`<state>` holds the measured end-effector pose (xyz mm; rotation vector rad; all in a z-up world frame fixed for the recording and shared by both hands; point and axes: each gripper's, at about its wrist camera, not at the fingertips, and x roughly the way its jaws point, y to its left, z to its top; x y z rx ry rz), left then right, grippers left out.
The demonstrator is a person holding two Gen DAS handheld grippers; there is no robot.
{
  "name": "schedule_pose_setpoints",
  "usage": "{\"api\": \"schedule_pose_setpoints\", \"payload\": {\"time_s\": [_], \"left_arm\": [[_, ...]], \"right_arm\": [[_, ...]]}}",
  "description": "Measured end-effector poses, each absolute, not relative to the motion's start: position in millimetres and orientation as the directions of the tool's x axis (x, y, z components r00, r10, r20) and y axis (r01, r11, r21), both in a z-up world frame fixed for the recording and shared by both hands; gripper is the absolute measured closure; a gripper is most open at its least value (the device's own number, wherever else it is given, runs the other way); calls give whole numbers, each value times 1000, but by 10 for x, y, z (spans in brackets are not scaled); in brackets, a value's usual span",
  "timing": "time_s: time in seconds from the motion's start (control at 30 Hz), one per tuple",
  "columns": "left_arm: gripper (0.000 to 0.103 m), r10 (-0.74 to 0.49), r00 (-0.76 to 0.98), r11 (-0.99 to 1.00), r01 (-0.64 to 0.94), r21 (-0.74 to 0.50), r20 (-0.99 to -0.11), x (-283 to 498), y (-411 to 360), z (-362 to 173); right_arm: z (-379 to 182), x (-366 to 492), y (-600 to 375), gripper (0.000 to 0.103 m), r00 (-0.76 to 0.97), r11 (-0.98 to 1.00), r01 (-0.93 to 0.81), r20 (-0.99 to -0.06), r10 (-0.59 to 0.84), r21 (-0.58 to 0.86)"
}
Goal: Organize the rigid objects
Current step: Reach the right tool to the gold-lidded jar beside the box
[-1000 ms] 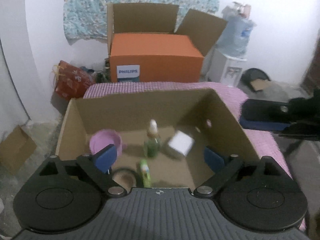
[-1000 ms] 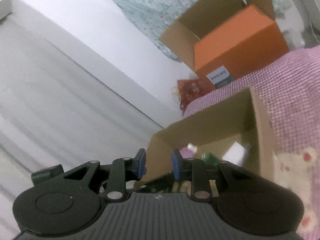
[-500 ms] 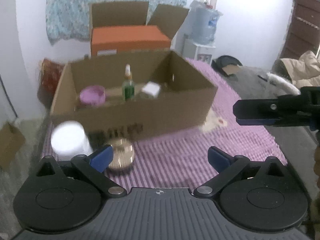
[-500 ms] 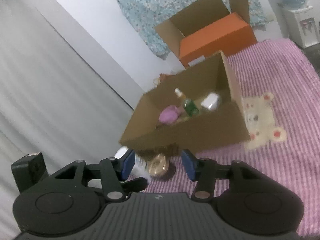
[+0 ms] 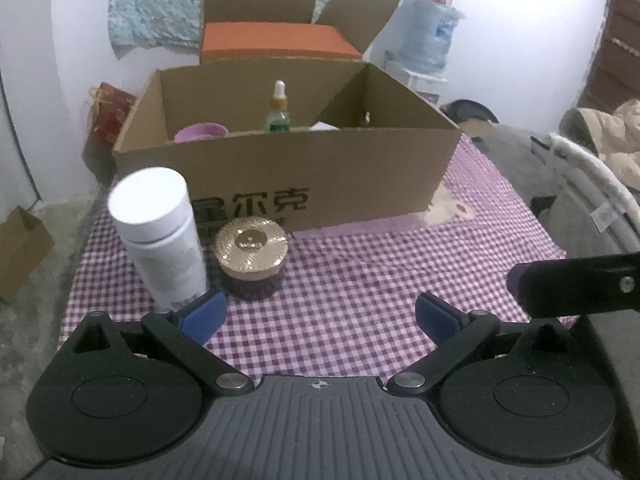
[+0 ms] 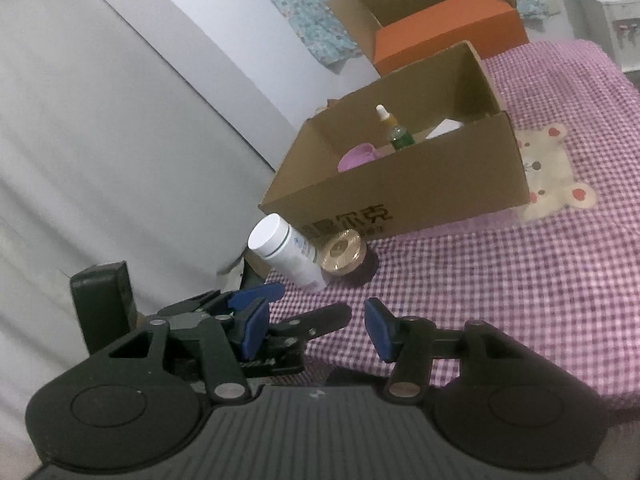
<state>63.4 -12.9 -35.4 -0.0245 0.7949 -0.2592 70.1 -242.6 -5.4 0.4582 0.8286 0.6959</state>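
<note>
Claws have both pulled back from the cardboard box [image 5: 288, 184] — left claw [image 5: 318, 316] and right claw [image 6: 316, 328] wide open, empty. White bottle [image 5: 160, 236] and gold-lidded jar [image 5: 251, 256] stand outside it on the checked bed cover [image 5: 360, 304], likely next.

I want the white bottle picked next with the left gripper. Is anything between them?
Nothing visible. The left gripper is open, and the white bottle stands just past its left fingertip, with only checkered cloth ahead. The gold-lidded jar sits beside the bottle.
</note>
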Motion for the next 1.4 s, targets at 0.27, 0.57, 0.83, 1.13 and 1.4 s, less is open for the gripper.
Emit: {"api": "schedule_pose_setpoints", "payload": {"time_s": [0.27,0.57,0.83,1.13,1.4], "left_arm": [[2,-263,662,960,250,-124,-702,628,-158,-440],[2,-221,688,972,215,-96,-691,586,-48,-486],[6,-196,707,979,183,-92,-680,620,64,-541],[29,-205,715,975,208,-76,-668,750,-6,-623],[35,-146,724,982,190,-9,-675,931,-93,-692]], "right_arm": [[-30,543,-2549,46,520,720,-332,-519,679,609],[-320,716,-2474,45,505,699,-264,-522,687,664],[-492,1048,-2256,45,486,684,-257,-521,702,682],[-539,1466,-1997,49,480,682,-276,-518,708,677],[-670,1815,-1795,55,445,670,-277,-526,724,688]]}}
